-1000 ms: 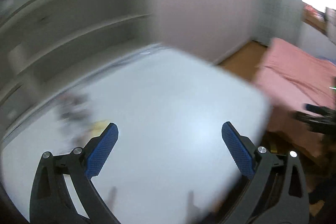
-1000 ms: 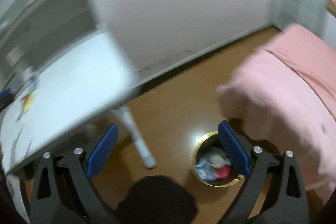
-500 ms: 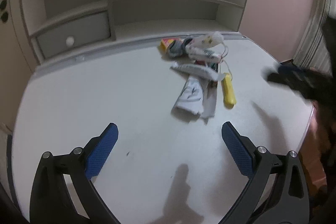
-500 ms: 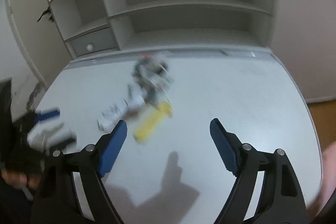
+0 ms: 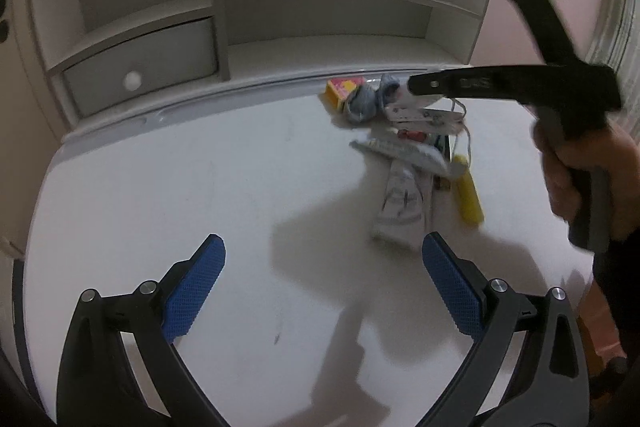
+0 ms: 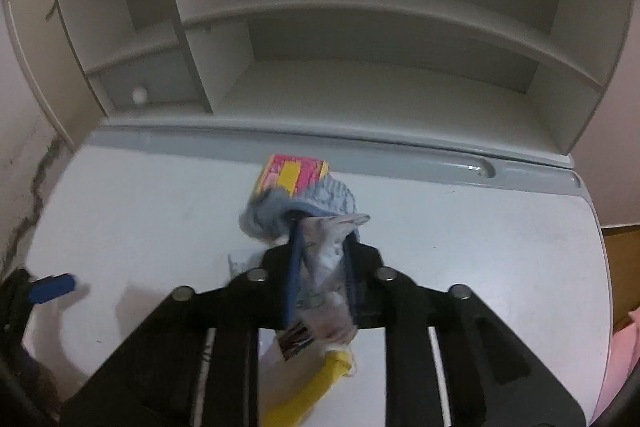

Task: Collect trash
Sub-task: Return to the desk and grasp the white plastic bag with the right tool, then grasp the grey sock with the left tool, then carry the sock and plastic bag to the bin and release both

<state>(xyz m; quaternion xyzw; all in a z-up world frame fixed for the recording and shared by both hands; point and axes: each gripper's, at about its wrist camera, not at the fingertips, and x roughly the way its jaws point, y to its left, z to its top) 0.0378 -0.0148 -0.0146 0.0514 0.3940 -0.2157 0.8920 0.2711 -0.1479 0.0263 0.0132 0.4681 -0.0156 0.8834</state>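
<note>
A pile of trash lies on the white desk (image 5: pixel 168 195): a pink-and-yellow box (image 5: pixel 343 87), a crumpled blue wrapper (image 5: pixel 362 103), white printed wrappers (image 5: pixel 400 203) and a yellow wrapper (image 5: pixel 468 191). My left gripper (image 5: pixel 322 281) is open and empty, low over the desk in front of the pile. My right gripper (image 6: pixel 320 251) is shut on a white crumpled wrapper (image 6: pixel 326 247), just in front of the blue wrapper (image 6: pixel 304 207) and the box (image 6: pixel 294 175). The yellow wrapper (image 6: pixel 316 387) lies under it. The right gripper also shows in the left wrist view (image 5: pixel 416 85), reaching into the pile.
A white hutch with shelves (image 5: pixel 320 11) and a small drawer (image 5: pixel 144 67) stands at the back of the desk. A raised grey ledge (image 6: pixel 400 155) runs along its foot. The desk's right edge (image 6: pixel 596 227) drops to a wooden floor.
My right gripper has moved forward into the pile and shut on the white wrapper. My left gripper has moved slightly closer to the pile and stays open.
</note>
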